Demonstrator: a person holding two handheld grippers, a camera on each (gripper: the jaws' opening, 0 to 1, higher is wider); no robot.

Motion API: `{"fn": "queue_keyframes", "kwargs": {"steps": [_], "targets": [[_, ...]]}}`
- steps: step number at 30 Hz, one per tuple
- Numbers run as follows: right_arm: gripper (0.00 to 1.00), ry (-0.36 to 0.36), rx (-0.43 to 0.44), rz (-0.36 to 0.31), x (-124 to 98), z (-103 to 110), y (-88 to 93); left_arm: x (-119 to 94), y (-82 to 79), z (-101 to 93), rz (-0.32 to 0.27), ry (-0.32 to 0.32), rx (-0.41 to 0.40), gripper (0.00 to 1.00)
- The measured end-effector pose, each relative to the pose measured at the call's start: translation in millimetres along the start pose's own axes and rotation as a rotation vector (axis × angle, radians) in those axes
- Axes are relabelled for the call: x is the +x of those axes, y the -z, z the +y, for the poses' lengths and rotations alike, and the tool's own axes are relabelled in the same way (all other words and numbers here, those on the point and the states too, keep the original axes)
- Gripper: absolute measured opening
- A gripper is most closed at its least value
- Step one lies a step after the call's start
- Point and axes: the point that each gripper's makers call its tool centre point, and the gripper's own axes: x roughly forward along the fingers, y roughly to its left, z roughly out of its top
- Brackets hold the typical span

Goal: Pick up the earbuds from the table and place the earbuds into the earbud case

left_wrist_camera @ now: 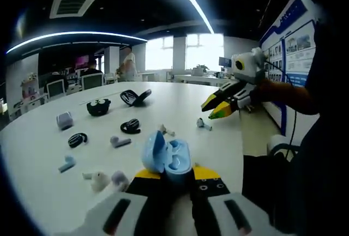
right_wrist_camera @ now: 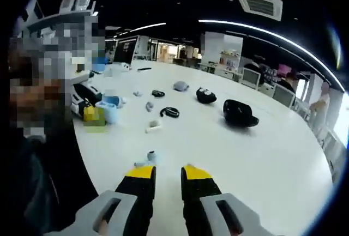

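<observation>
Our left gripper clamps the open earbud case; our right gripper, narrowly open, nears an earbud at the desk edge—a nudge could knock it off.

White table; light blue earbud case between yellow-tipped black jaws of the left gripper; far black open case; black-and-white striped earbud; pale blue earbud near the right gripper
</observation>
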Motion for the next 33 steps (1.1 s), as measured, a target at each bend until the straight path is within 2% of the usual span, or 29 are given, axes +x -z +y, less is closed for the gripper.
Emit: {"fn": "queue_keyframes", "kwargs": {"steps": [8, 24, 33], "targets": [[0.2, -0.018, -0.03, 0.023, 13, 11, 1.1, 0, 0.2, 0.1, 0.008, 0.0, 0.006, 0.19], [0.19, -0.008, -0.019, 0.012, 31, 7, -6.2, -1, 1.0, -0.2, 0.01, -0.002, 0.009, 0.19], [0.2, -0.024, -0.012, 0.009, 28, 9, -4.5, -1, 1.2, 0.0, 0.01, -0.002, 0.006, 0.19]]}}
